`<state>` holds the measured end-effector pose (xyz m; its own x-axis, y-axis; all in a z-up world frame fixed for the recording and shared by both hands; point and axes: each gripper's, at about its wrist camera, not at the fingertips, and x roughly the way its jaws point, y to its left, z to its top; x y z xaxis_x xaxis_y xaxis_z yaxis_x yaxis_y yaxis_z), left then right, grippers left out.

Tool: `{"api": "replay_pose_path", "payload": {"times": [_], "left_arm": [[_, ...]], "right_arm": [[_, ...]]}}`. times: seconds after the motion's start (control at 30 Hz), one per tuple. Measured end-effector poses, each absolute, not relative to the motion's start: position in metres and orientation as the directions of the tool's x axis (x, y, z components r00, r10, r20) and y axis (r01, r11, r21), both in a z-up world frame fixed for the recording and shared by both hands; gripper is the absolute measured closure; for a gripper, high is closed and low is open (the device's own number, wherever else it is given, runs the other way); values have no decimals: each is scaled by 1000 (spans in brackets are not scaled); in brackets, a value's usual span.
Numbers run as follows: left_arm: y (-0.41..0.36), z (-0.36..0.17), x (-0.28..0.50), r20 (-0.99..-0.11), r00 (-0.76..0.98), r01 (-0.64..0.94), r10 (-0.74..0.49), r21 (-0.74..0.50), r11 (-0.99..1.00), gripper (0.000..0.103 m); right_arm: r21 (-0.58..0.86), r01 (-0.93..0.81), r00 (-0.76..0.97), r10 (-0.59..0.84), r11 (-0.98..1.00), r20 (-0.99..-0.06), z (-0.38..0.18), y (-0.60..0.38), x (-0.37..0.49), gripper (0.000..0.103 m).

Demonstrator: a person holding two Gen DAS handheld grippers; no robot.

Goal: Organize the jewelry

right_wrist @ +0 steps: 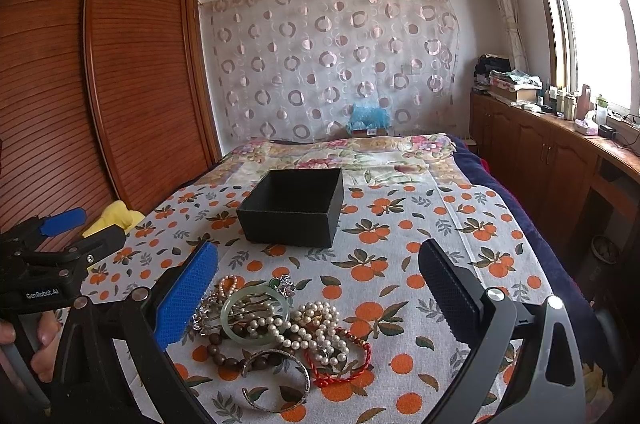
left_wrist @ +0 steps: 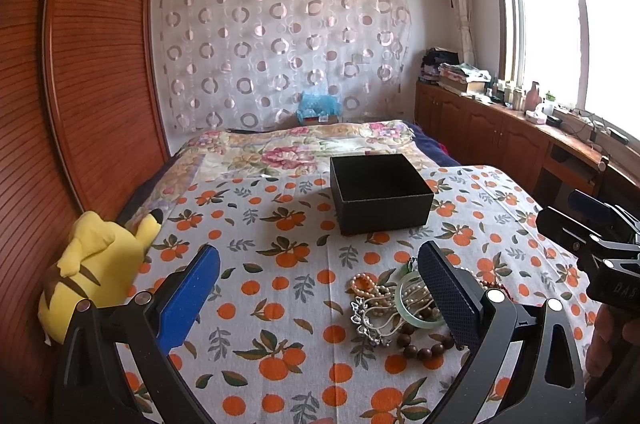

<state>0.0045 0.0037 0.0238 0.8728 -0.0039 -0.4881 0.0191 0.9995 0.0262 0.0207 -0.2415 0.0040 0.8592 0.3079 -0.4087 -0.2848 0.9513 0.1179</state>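
Observation:
An open black box (left_wrist: 380,193) (right_wrist: 294,207) stands on the orange-print cloth (left_wrist: 280,264) (right_wrist: 400,264). A jewelry pile (left_wrist: 396,308) (right_wrist: 280,328) lies nearer: pearl strands (right_wrist: 316,328), a green jade bangle (right_wrist: 256,314) (left_wrist: 416,312), brown wooden beads (left_wrist: 424,346) (right_wrist: 232,354), a red cord bracelet (right_wrist: 340,364), a silver bangle (right_wrist: 276,384). My left gripper (left_wrist: 320,288) is open and empty, its right finger over the pile's right side. My right gripper (right_wrist: 320,288) is open and empty, above the pile.
A yellow plush toy (left_wrist: 96,264) (right_wrist: 116,218) lies at the cloth's left edge by a wooden wardrobe (left_wrist: 80,63). A floral quilt (left_wrist: 300,143) covers the bed behind the box. Low cabinets (right_wrist: 540,151) with clutter run under the window at the right.

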Motion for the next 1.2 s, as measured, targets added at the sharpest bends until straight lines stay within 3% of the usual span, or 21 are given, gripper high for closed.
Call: {"api": "replay_pose_path", "payload": {"times": [1.2], "left_arm": [[2, 28, -4, -479, 878, 18, -6, 21, 1000, 8]], "right_arm": [[118, -285, 860, 309, 951, -406, 6, -239, 19, 2]]}}
